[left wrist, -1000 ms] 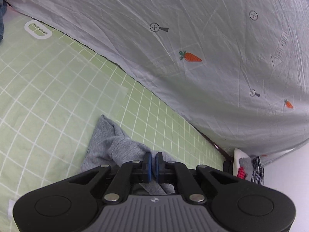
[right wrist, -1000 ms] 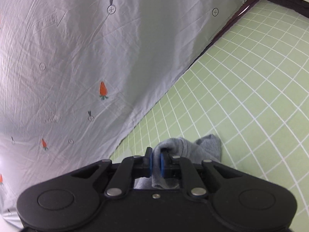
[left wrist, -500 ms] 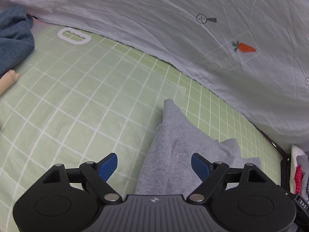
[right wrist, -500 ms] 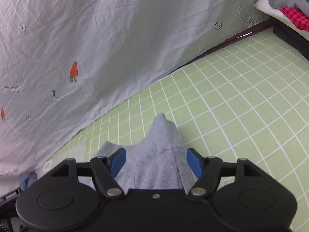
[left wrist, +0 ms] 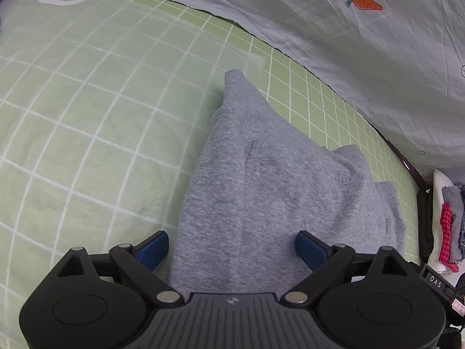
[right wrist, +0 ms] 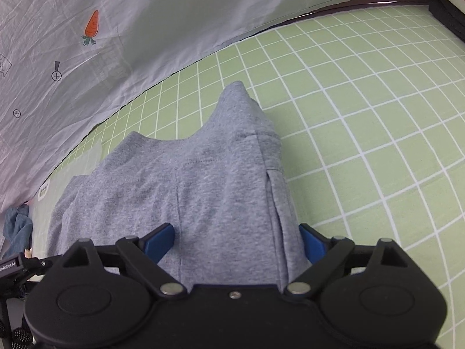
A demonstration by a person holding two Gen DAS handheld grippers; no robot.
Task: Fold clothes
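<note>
A grey knit garment (left wrist: pixel 261 192) lies loosely folded on the green grid mat (left wrist: pixel 87 110). My left gripper (left wrist: pixel 232 247) hovers low over its near end, jaws still opening wide; the cloth lies under and between the blue pads (left wrist: pixel 154 248) without being pinched. The right wrist view shows the same grey garment (right wrist: pixel 203 183) from its other end, with one corner pointing away. My right gripper (right wrist: pixel 237 240) stands over it, jaws also opening, the blue pads (right wrist: pixel 161 240) spread to either side of the fabric and not pressing it.
A pale grey sheet with carrot prints (left wrist: pixel 348 43) hangs along the mat's far edge. A stack of folded clothes (left wrist: pixel 450 226) sits at the right in the left wrist view. A blue denim item (right wrist: pixel 17 226) lies at the left in the right wrist view.
Both grippers were shut on bunched grey cloth a second ago; both have let go and spread wide. The garment has dropped flat onto the mat, and both grippers have sunk closer to it.
</note>
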